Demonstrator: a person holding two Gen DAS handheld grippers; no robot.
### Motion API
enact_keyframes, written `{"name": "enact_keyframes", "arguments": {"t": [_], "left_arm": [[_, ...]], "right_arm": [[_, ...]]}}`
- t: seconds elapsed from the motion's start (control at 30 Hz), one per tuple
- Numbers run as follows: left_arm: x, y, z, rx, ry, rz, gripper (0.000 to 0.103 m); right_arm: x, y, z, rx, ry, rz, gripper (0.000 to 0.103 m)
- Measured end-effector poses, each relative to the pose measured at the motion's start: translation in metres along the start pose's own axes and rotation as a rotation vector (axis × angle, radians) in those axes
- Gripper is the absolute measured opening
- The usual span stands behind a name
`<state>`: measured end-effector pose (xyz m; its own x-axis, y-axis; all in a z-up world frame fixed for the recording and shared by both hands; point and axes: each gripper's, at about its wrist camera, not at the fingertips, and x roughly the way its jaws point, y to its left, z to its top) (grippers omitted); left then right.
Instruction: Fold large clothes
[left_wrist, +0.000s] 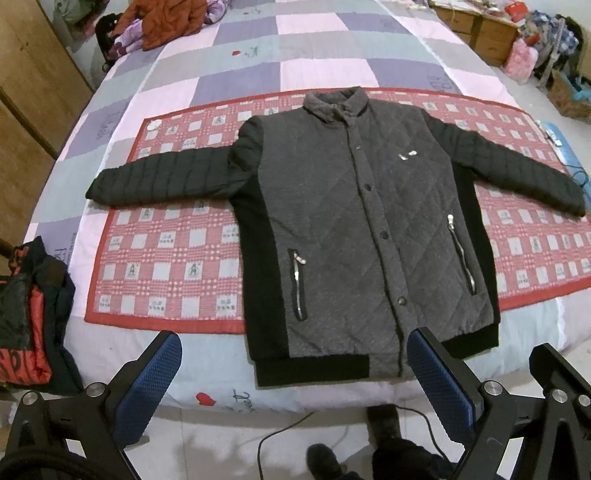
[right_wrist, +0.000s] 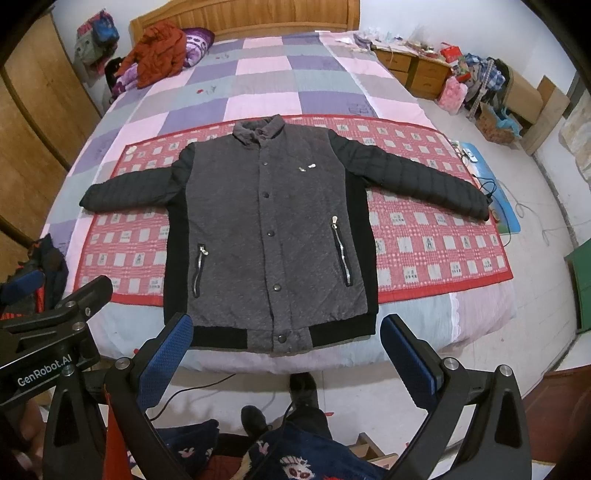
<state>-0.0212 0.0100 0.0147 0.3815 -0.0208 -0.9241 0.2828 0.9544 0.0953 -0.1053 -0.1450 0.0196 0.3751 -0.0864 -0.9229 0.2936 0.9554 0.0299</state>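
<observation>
Hovering both claws apart, left gripper (left_wrist: 293, 373), right gripper (right_wrist: 286, 354); jacket (right_wrist: 266, 236) centre frame looks padded, bulky, soft; I'd pinch sleeve cuffs

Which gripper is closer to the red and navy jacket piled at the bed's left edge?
Left. The left gripper hangs open right beside the red and navy jacket. The right gripper, also open, sits farther right, below the grey jacket's hem.
</observation>
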Motion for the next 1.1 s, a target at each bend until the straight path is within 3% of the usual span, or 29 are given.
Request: {"name": "enact_keyframes", "arguments": {"t": [1.1], "left_arm": [[-0.013,0.037,-0.021,0.045,-0.073,-0.048,0.101]], "right_arm": [[-0.028,0.02,-0.006,0.001,-0.033,-0.019,0.103]]}}
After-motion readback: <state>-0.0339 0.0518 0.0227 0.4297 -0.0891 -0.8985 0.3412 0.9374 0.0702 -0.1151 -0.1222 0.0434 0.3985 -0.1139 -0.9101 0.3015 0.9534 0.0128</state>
